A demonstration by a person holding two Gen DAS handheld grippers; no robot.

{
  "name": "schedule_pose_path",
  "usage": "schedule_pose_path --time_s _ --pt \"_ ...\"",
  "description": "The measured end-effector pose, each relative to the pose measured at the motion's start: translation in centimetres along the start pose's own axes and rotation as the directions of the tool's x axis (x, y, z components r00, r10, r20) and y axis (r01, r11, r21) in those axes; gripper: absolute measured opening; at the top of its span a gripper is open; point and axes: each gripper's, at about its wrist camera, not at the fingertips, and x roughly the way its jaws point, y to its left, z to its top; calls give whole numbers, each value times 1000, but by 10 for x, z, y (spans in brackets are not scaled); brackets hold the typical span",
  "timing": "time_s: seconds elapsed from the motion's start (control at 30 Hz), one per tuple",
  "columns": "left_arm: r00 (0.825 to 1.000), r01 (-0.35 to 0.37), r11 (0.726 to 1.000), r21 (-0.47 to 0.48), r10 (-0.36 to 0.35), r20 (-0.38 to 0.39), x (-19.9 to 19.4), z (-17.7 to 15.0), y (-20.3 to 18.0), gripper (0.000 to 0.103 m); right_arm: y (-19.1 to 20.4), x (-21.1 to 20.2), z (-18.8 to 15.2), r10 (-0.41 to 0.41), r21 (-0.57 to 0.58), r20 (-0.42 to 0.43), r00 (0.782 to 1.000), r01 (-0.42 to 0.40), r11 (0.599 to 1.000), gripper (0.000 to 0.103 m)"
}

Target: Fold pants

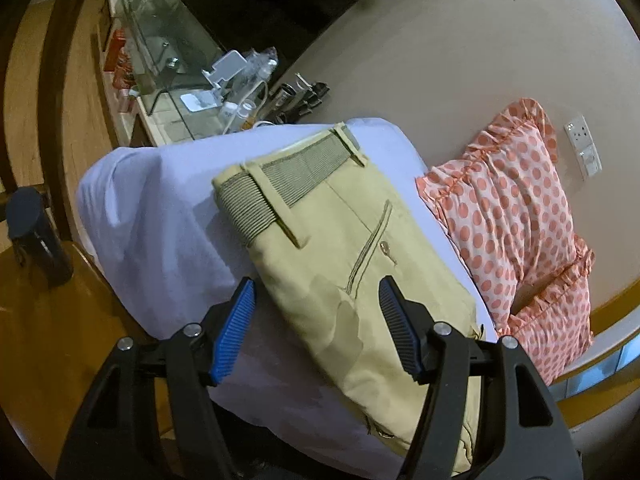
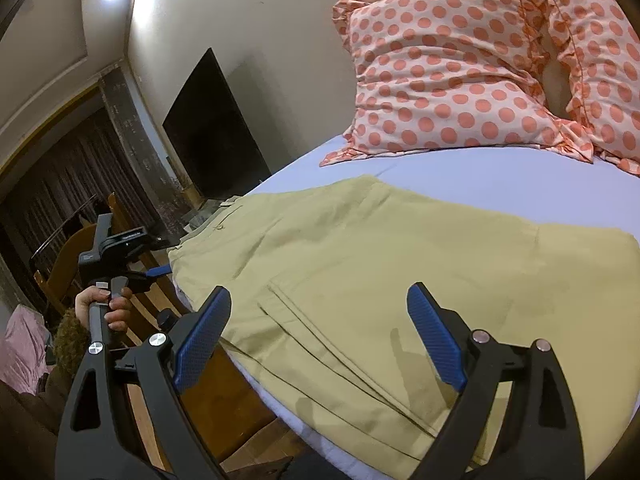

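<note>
Khaki pants (image 1: 352,256) lie folded on the lavender bed sheet (image 1: 160,216), grey elastic waistband at the far end. My left gripper (image 1: 316,312) is open and empty, hovering just above the near part of the pants. In the right wrist view the pants (image 2: 380,264) spread flat across the sheet (image 2: 500,176). My right gripper (image 2: 320,316) is open and empty, just above the pants' near edge. The left gripper (image 2: 158,271) shows there at the pants' left edge, held by a hand.
A pink polka-dot pillow (image 1: 516,224) lies beyond the pants, also in the right wrist view (image 2: 452,72). A glass side table with clutter (image 1: 192,80) stands past the bed. A wooden chair (image 2: 72,264) and a dark TV (image 2: 212,132) are left of the bed.
</note>
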Motion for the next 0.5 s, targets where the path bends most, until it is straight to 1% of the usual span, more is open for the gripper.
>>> schedule_pose_path --time_s 0.03,0.17,0.27,0.3,0.33,0.37,0.4,0.47,0.5 --pt "1000 23 1000 -10 -23 -3 0 0 1 63 0 -1 0 5 -2 5 1000 -5 1000 92" --pt "1000 26 999 -22 -26 -12 11 8 -1 63 -1 0 0 13 7 8 1000 -13 1000 92" --pt "996 76 995 -67 -79 -37 24 20 1 65 -4 1 -2 23 25 5 1000 -23 999 92" --pt "994 93 992 -90 -97 -43 28 23 3 64 -5 1 -2 25 30 4 1000 -26 999 92" --pt "992 109 988 -111 -116 -54 33 26 4 60 -7 1 -3 31 36 5 1000 -31 999 92" --pt "993 91 989 -114 -99 -64 37 27 3 40 -8 0 -3 34 39 6 999 -34 999 92" --pt "995 45 994 -97 -53 -83 42 28 1 14 -9 -1 -4 35 43 8 999 -35 998 92" --pt "995 -14 999 -29 11 -97 44 29 -8 13 -12 -4 -4 36 49 15 999 -36 998 92" --pt "993 -75 995 59 80 -89 42 29 -25 11 -14 -7 -4 35 51 20 999 -36 998 92"
